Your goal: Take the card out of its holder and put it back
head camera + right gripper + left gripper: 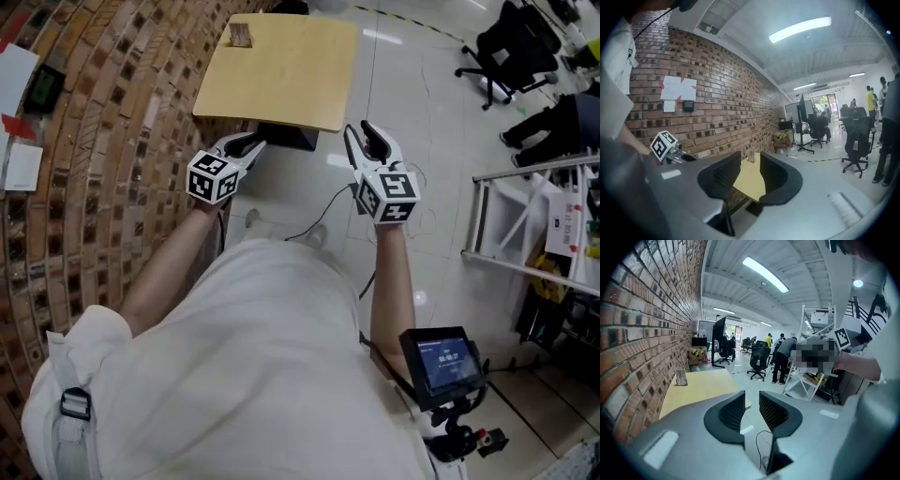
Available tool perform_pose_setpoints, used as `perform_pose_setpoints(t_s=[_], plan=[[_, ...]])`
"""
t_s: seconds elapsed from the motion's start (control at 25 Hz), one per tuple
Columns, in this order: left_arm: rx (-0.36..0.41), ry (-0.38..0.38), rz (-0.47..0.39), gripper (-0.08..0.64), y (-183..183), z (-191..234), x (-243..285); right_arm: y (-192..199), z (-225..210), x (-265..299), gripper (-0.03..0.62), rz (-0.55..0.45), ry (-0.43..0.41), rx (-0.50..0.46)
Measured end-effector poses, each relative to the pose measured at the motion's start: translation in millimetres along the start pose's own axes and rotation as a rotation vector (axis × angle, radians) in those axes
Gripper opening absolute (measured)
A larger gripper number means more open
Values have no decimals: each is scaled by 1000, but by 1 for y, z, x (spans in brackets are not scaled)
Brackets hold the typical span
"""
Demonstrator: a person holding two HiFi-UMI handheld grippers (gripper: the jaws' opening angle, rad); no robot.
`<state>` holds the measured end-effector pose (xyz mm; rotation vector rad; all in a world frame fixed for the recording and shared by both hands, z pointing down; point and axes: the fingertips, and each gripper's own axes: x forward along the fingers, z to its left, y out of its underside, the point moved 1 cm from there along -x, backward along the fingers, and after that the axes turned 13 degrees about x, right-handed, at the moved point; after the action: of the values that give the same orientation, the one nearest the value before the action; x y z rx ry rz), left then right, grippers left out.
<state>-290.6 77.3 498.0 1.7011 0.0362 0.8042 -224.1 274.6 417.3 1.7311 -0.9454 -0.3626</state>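
a small brownish card [241, 33] stands upright in its holder [242, 43] at the tabletop's [281, 80] far corner; left tongs [253, 146] and right tongs [366, 137] gape apart, empty.

I hold my left gripper [249, 148] and right gripper [364, 142] out ahead of me, arms bent at the elbows, both pointing forward and tipped slightly down. Each pair of fingers [733, 411] stands apart, gripping nothing.

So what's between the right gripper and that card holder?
Nothing but bare yellow tabletop separates the right gripper from the card holder, seen clearly in the head view.
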Motion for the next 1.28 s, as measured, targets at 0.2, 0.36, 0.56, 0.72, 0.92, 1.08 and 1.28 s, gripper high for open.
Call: perform_pose_setpoints(t_s=[0.2,0.36,0.56,0.72,0.92,1.08,1.28], plan=[[-19,-9,-8,114,5,31,-15,7,9,14,121,26,32,-18],[-41,-15,-12,112,18,59,-28,22,12,22,121,49,73,-26],[-70,-40,-7,109,38,97,-44,36,6,34,121,76,119,-7],[-105,-59,1,109,57,119,-52,44,7,46,120,76,125,30],[-144,-79,19,109,77,134,-54,45,13,63,120,78,105,43],[-152,-75,45,109,87,137,-49,41,20,72,120,72,91,53],[-149,-72,40,104,80,142,-36,32,22,87,120,76,78,23]])
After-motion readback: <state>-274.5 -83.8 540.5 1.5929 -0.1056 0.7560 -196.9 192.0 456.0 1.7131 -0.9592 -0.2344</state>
